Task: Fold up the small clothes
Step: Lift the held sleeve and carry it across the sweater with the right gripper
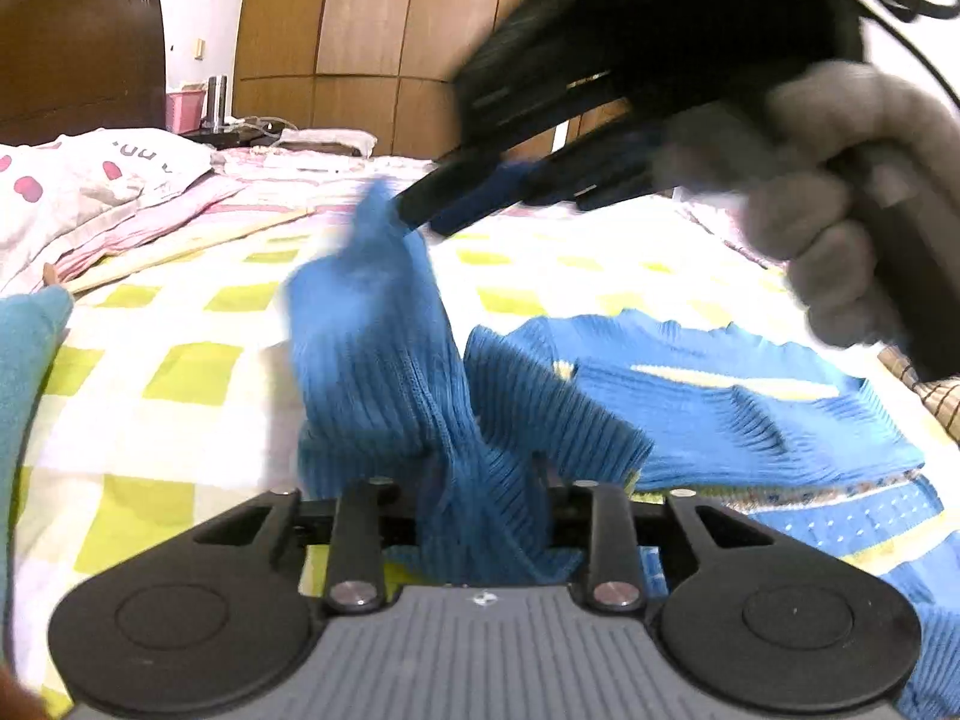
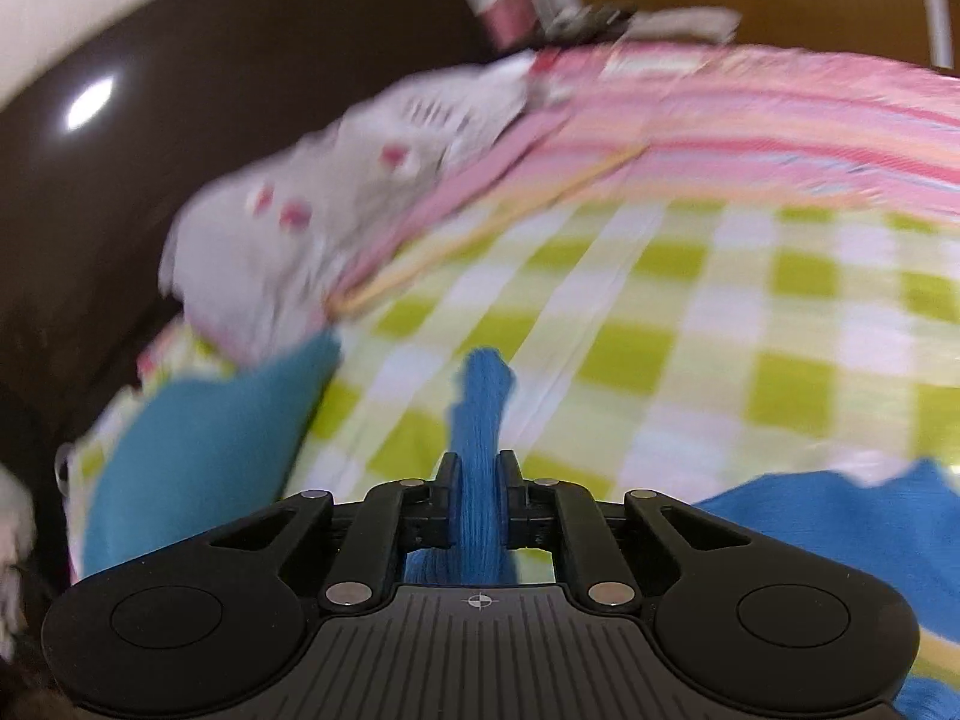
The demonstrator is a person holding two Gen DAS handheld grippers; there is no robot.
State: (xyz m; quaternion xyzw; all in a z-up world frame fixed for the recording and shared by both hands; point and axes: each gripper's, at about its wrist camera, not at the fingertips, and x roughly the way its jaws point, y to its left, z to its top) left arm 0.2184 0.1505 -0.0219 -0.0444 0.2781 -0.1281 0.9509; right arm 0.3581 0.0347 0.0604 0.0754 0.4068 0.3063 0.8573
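While the right claw [image 1: 414, 213] angles down from upper right, pinched tight on the ribbed blue sweater [image 1: 384, 348], the left claw [image 1: 480, 516] clamps its lower fold; remaining knit drapes over the checkered bed [image 1: 180, 372].

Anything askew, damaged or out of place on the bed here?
Nothing damaged or spilled. The blue knit garment is bunched and half lifted, pinched by both the left tool and right tool, which fits mid-fold. Both views are motion-blurred.

On the green-checked bed sheet [image 1: 180, 372], the left gripper [image 1: 480, 516] clamps the blue ribbed knit sweater [image 1: 690, 414]; the right gripper [image 1: 414, 210] pinches its raised far corner.
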